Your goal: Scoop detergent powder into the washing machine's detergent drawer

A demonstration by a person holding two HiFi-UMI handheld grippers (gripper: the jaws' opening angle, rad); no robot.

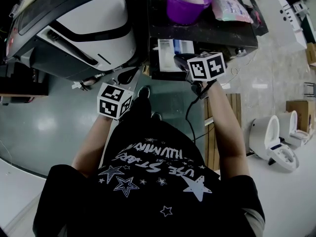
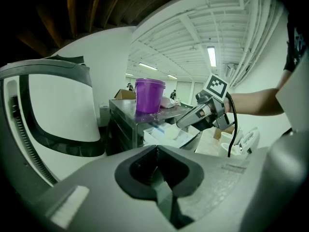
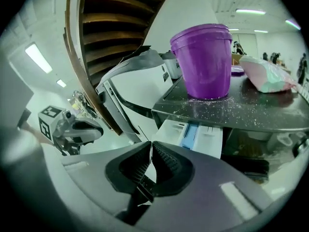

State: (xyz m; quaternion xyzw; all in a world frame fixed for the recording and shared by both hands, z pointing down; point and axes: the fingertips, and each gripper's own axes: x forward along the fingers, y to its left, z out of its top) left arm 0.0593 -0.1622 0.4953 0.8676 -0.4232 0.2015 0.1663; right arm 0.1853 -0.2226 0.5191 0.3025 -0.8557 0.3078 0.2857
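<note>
The washing machine's dark top (image 1: 222,31) carries a purple bucket (image 1: 187,1) with pale powder inside and a pastel detergent bag (image 1: 229,6). Below it the white detergent drawer (image 1: 173,51) is pulled out, with a blue insert. My right gripper (image 1: 180,61) hovers just over the drawer, shut with nothing between its jaws. In the right gripper view the drawer (image 3: 193,134) lies right past the jaws, and the bucket (image 3: 203,62) stands above amid spilled grains. My left gripper (image 1: 129,77) hangs lower left of the drawer, shut and empty. No scoop is visible.
A large white appliance with a dark curved band (image 1: 84,23) stands to the left of the washing machine. White toilets (image 1: 271,142) and a cardboard box (image 1: 298,110) sit on the floor at the right. A cable (image 1: 190,115) hangs from my right gripper.
</note>
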